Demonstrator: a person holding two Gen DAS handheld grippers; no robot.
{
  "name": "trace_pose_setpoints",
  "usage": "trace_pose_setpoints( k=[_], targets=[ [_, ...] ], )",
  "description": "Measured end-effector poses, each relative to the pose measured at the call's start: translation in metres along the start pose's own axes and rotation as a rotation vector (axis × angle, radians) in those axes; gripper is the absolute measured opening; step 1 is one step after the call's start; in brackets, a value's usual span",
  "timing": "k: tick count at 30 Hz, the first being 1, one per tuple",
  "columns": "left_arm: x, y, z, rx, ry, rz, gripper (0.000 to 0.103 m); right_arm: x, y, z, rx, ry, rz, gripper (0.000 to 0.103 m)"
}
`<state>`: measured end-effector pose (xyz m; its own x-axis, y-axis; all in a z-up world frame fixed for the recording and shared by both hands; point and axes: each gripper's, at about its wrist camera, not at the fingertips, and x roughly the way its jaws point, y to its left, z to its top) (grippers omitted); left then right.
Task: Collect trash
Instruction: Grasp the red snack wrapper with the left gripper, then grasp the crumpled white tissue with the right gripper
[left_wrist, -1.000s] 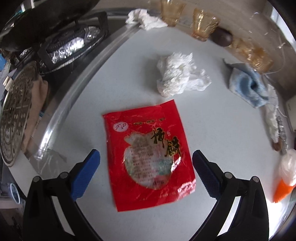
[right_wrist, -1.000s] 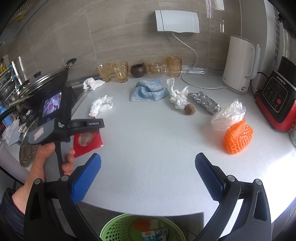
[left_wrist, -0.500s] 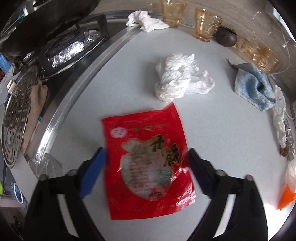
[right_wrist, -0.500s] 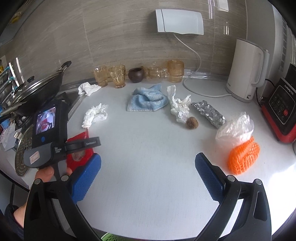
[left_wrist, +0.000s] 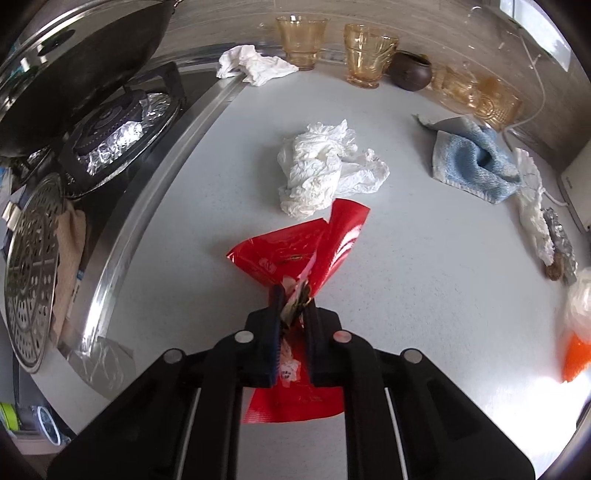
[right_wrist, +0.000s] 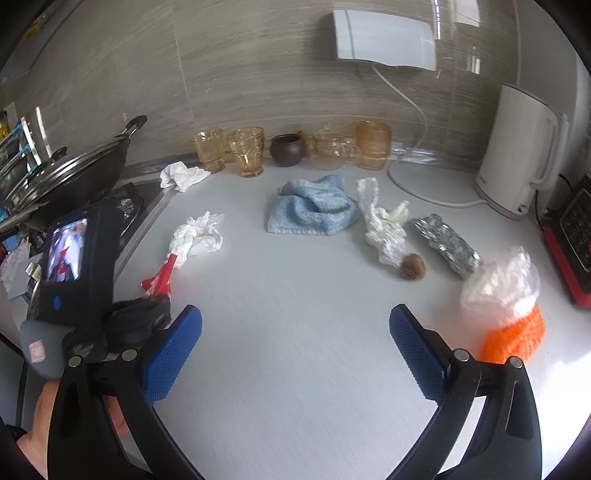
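Left tool (left_wrist: 291, 306) clamps red wrapper (left_wrist: 295, 254), print unreadable; right tool (right_wrist: 295, 345) spread apart.

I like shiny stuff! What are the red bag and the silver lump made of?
The red bag, pinched in the left gripper, looks like thin glossy plastic film: it creases and glints. The silver lump looks like crumpled aluminium foil, wrinkled and mirror-bright.
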<state>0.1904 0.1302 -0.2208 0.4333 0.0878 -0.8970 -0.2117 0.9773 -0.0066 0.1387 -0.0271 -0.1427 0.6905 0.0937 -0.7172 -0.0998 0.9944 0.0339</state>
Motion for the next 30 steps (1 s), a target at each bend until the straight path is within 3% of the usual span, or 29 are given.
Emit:
trace_pose_setpoints(
  k=[4,12,23,28,30],
  targets=[
    [-0.008,0.010,0.004,0.022,-0.009,-0.032,0.008,0.020,0.016,0.017,-0.027,-0.003,0.021,0.101],
    [-0.024,0.044,0.016,0.083,-0.053,-0.011,0.008,0.085,0.065,0.051,-0.073,0.022,0.102,0.101],
    [0.008,0.069,0.042,0.128,-0.046,-0.013,0.008,0.170,0.126,0.073,-0.154,0.113,0.126,0.101],
    [0.021,0.076,0.050,0.126,-0.030,-0.023,0.008,0.191,0.137,0.074,-0.186,0.153,0.104,0.087],
    [0.022,0.077,0.050,0.127,-0.031,-0.021,0.008,0.196,0.139,0.072,-0.188,0.170,0.108,0.074]
  ],
)
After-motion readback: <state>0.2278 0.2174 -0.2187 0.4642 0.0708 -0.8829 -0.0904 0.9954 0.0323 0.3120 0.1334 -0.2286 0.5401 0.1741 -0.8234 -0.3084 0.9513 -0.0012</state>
